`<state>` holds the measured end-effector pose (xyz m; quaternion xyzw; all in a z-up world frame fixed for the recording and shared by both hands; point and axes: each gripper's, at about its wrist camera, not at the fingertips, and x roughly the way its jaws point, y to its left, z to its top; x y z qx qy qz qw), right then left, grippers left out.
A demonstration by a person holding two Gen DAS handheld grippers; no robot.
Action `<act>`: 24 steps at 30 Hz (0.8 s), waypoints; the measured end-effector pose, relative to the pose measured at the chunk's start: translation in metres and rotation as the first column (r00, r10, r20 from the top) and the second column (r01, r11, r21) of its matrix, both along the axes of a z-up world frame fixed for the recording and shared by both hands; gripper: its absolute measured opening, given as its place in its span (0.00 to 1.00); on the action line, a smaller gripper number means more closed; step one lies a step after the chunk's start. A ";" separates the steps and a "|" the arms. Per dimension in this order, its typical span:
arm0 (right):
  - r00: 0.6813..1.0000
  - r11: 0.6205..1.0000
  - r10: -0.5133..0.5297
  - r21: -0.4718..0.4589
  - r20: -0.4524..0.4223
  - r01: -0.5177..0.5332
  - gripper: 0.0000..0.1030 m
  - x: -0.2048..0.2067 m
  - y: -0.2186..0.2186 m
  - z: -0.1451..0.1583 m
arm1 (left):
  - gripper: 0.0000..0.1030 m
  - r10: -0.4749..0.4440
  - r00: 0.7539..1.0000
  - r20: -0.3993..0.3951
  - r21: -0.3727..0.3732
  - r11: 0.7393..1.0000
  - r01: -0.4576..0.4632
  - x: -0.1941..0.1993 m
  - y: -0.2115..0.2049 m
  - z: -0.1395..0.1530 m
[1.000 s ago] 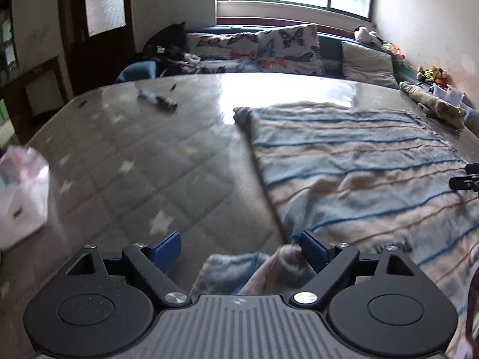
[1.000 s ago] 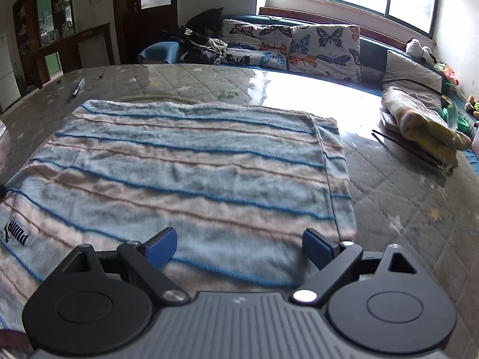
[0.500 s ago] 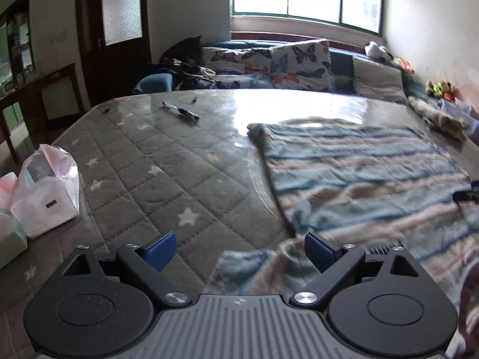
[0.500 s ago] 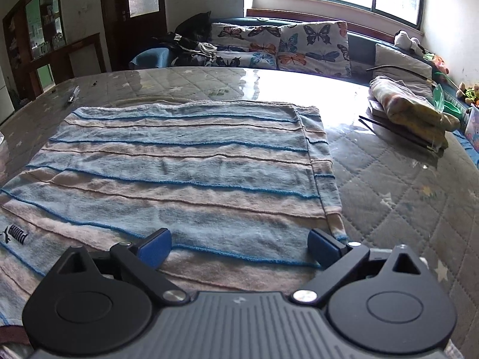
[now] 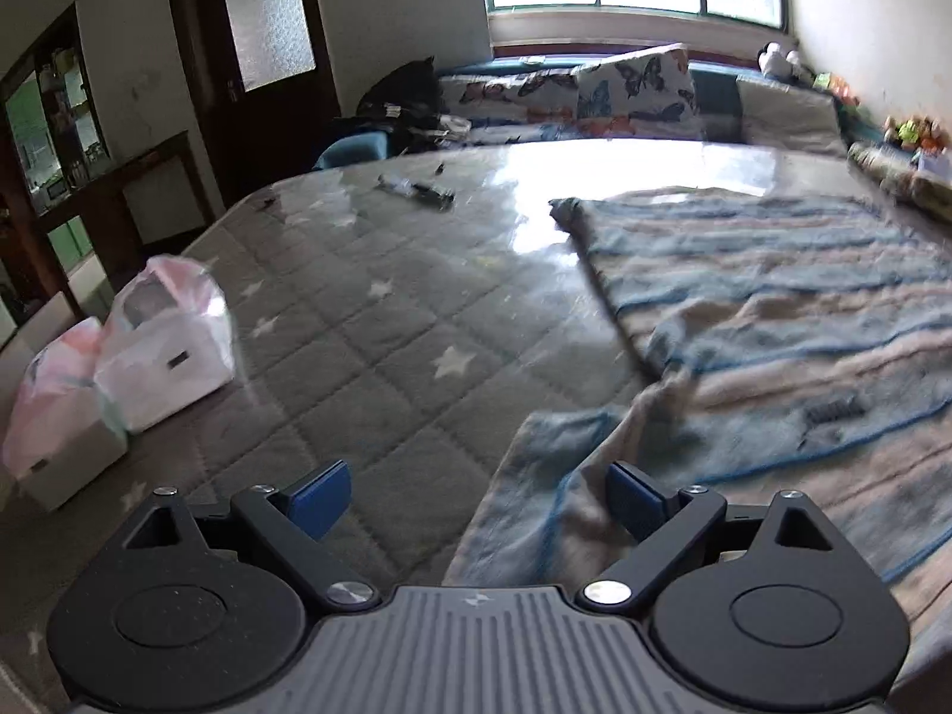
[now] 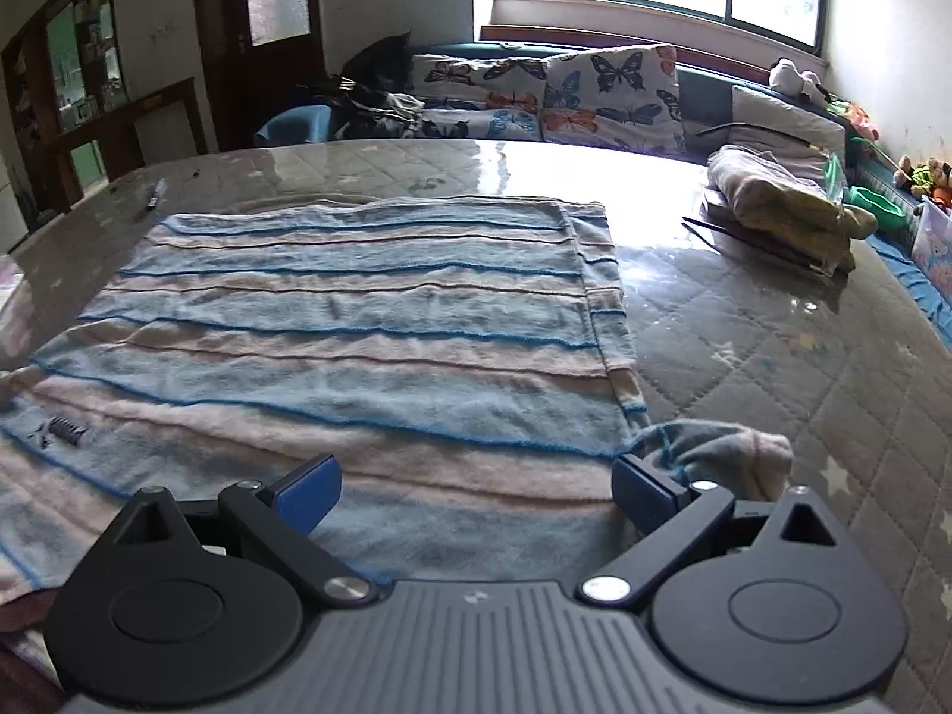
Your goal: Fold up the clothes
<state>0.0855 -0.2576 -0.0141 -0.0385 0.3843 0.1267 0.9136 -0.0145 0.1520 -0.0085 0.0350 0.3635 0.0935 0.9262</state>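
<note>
A blue and beige striped towel point(image 6: 369, 333) lies spread flat on the grey quilted table; it also shows in the left wrist view point(image 5: 773, 321). Its near left corner point(image 5: 559, 476) is rumpled and lies partly between the jaws of my left gripper point(image 5: 479, 503), which is open. My right gripper point(image 6: 476, 491) is open above the towel's near edge. The towel's near right corner point(image 6: 720, 446) is bunched up beside the right fingertip point(image 6: 639, 488). Neither gripper holds cloth.
A folded yellowish cloth point(image 6: 785, 202) lies on a board at the table's far right. White plastic bags point(image 5: 137, 351) sit at the left edge. A pen-like object point(image 5: 416, 190) lies at the far left. A sofa with butterfly cushions point(image 6: 571, 95) is behind.
Both grippers have pulled back toward the near edge and risen. The towel's near right corner now lies bunched beside the right gripper. The left view has swung leftward, showing the bags.
</note>
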 end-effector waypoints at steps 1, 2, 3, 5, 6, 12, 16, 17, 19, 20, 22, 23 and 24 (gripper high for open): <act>1.000 1.000 0.005 -0.005 -0.004 -0.005 0.96 -0.004 0.000 -0.002 | 0.93 0.016 1.000 -0.004 -0.001 1.000 -0.016 0.000 0.002 -0.001; 1.000 1.000 0.009 -0.016 -0.010 -0.009 0.96 -0.007 0.000 -0.004 | 0.93 0.028 1.000 -0.002 -0.001 1.000 -0.028 0.000 0.003 0.000; 1.000 0.999 0.007 -0.033 -0.013 -0.007 0.96 -0.010 0.000 -0.006 | 0.93 0.039 0.999 0.001 -0.001 0.999 -0.039 -0.001 0.004 0.001; 1.000 0.999 0.000 -0.044 -0.010 0.000 0.96 -0.016 -0.003 -0.007 | 0.92 0.042 0.999 0.012 -0.007 0.999 -0.042 -0.004 0.003 0.005; 1.000 0.999 -0.004 -0.043 -0.008 0.003 0.96 -0.020 -0.004 -0.005 | 0.92 0.034 0.999 0.023 -0.013 0.999 -0.034 -0.006 0.000 0.008; 1.000 0.998 -0.003 -0.070 0.011 0.003 0.96 -0.048 -0.007 0.001 | 0.92 -0.057 0.995 0.077 -0.050 0.997 0.061 -0.013 -0.033 0.022; 1.000 0.995 0.003 -0.100 0.008 -0.003 0.96 -0.064 -0.008 -0.005 | 0.92 -0.120 0.990 0.075 -0.054 0.991 0.124 -0.009 -0.053 0.020; 1.000 0.996 -0.004 -0.093 0.005 0.005 0.96 -0.066 -0.011 -0.004 | 0.92 -0.128 0.989 0.073 -0.056 0.990 0.132 -0.007 -0.057 0.019; 1.000 0.997 -0.019 -0.078 0.001 0.019 0.96 -0.071 -0.018 -0.003 | 0.92 -0.143 0.987 0.074 -0.064 0.987 0.148 -0.005 -0.064 0.019; 1.000 0.997 -0.026 -0.070 -0.001 0.026 0.96 -0.074 -0.021 -0.003 | 0.92 -0.151 0.986 0.077 -0.070 0.985 0.157 -0.005 -0.067 0.019; 0.999 0.998 -0.041 -0.056 -0.006 0.041 0.96 -0.079 -0.027 -0.002 | 0.92 -0.167 0.983 0.078 -0.079 0.982 0.173 -0.003 -0.073 0.017; 0.999 0.998 -0.048 -0.048 -0.009 0.048 0.96 -0.081 -0.030 -0.001 | 0.92 -0.174 0.982 0.077 -0.082 0.980 0.180 -0.002 -0.076 0.016; 0.999 0.998 -0.050 -0.043 -0.005 0.050 0.96 -0.081 -0.032 0.001 | 0.92 -0.180 0.981 0.075 -0.084 0.979 0.187 -0.001 -0.079 0.014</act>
